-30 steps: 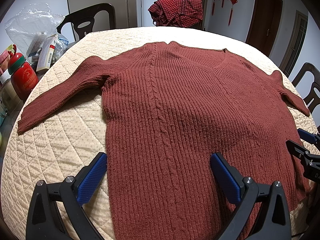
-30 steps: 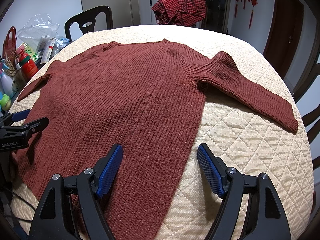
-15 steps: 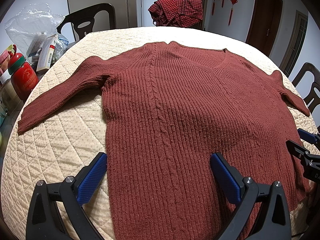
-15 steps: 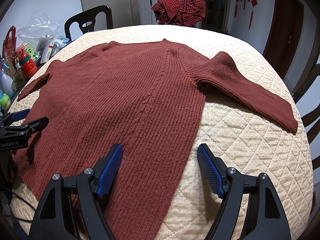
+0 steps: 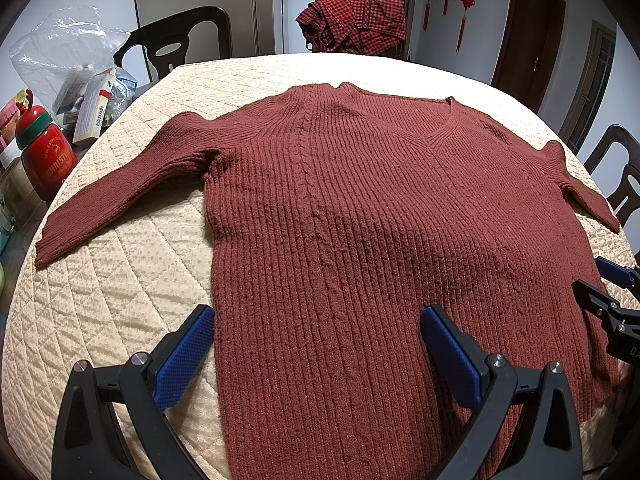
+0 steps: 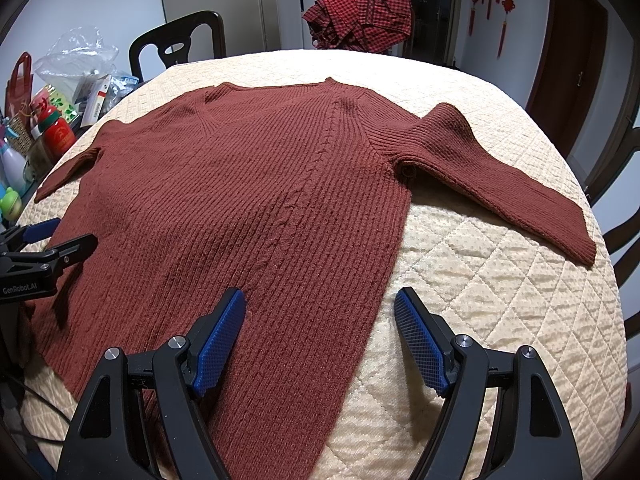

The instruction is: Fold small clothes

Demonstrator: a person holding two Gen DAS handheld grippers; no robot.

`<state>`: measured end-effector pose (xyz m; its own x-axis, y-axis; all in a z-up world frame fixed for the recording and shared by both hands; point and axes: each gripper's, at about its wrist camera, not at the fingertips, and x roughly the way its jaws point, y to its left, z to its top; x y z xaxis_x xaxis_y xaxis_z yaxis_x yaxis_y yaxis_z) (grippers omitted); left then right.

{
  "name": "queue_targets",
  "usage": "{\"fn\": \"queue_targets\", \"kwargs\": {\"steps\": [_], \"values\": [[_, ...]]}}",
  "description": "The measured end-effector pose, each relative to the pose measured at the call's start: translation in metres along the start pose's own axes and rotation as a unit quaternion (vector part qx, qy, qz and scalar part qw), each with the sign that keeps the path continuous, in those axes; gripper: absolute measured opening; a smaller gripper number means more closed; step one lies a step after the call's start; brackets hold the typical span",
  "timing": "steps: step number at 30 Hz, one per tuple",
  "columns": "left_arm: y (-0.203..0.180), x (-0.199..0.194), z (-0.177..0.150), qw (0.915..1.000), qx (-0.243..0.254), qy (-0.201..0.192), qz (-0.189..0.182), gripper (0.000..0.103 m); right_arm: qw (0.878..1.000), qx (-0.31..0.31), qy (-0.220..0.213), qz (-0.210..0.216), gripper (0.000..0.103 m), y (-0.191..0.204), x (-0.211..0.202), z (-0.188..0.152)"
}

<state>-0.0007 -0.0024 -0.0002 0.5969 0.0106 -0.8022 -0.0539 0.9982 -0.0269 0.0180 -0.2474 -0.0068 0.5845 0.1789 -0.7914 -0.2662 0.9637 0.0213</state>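
Observation:
A dark red ribbed V-neck sweater (image 5: 360, 220) lies flat, face up, on the quilted cream table cover (image 5: 120, 280), both sleeves spread out to the sides. It also shows in the right wrist view (image 6: 260, 208). My left gripper (image 5: 316, 344) is open and empty, hovering over the sweater's lower left edge near the hem. My right gripper (image 6: 320, 332) is open and empty, straddling the sweater's lower right side edge. Each gripper shows at the side of the other's view: the right gripper (image 5: 604, 292), the left gripper (image 6: 56, 236).
A red checked garment (image 5: 356, 24) is heaped at the table's far edge. A red bottle (image 5: 46, 156), boxes and a plastic bag (image 5: 64, 60) crowd the left side. Dark chairs (image 5: 180, 48) stand around the table.

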Motion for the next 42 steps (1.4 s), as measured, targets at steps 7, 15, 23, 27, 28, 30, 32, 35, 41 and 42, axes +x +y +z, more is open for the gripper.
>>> {"fn": "queue_targets", "kwargs": {"steps": [7,15,23,27,28,30,32,35,41,42], "values": [[0.000,0.000,0.000,1.0000,0.000,0.000,0.000,0.103,1.000,0.001,0.000,0.001,0.077,0.000,0.000,0.000],[0.000,0.000,0.000,1.0000,0.000,0.000,0.000,0.103,1.000,0.000,0.000,0.001,0.077,-0.003,-0.001,0.000],[0.000,0.001,0.001,1.0000,0.000,0.000,0.001,0.103,1.000,-0.009,0.012,0.005,0.077,-0.001,0.000,0.003],[0.000,0.001,0.001,1.0000,-0.002,0.002,0.000,0.103,1.000,-0.008,0.016,0.003,0.077,0.000,0.002,0.006],[0.000,0.001,0.002,1.0000,-0.003,0.003,0.001,0.103,1.000,-0.008,0.017,0.002,0.077,0.000,0.001,0.006],[0.000,0.000,0.004,1.0000,-0.002,0.002,0.002,0.103,1.000,-0.006,0.016,0.000,0.077,0.000,0.000,0.006],[0.001,-0.002,0.005,1.0000,-0.003,-0.001,0.004,0.103,1.000,-0.005,0.012,-0.002,0.077,0.000,-0.002,0.009],[0.002,-0.006,0.008,1.0000,-0.004,-0.008,0.004,0.103,1.000,0.003,0.000,0.002,0.077,-0.003,-0.009,0.013],[0.012,-0.009,0.020,0.9995,-0.013,-0.025,0.016,0.103,1.000,-0.003,-0.013,0.009,0.077,-0.001,-0.010,0.027],[0.015,-0.008,0.022,0.9993,-0.017,-0.027,0.019,0.103,1.000,-0.004,-0.013,0.011,0.077,0.000,-0.009,0.029]]}}
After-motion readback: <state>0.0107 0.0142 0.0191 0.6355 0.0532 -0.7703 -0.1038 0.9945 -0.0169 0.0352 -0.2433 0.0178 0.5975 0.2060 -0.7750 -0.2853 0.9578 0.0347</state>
